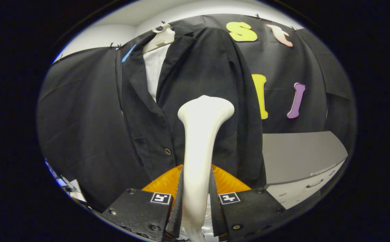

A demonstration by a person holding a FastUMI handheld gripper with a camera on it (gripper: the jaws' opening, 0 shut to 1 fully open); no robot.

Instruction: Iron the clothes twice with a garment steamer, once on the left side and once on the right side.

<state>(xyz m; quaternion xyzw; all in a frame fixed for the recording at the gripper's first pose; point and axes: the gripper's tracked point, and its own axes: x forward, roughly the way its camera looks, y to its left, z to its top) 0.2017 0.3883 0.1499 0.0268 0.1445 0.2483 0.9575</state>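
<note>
Steamer (200, 141) clamped by its handle between both fingers of the gripper (196, 198), head up against the black jacket (198, 77) hanging on a hanger (161, 35). Jacket's right edge borders a grey cabinet (299, 151); wall cloth left.

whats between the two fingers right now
In the gripper view, the white steamer handle sits between the gripper's fingers, both pressing on it; its head reaches up in front of the black jacket.

A white garment steamer (200, 141) stands upright, head against a hanging black jacket (195, 101).
</note>
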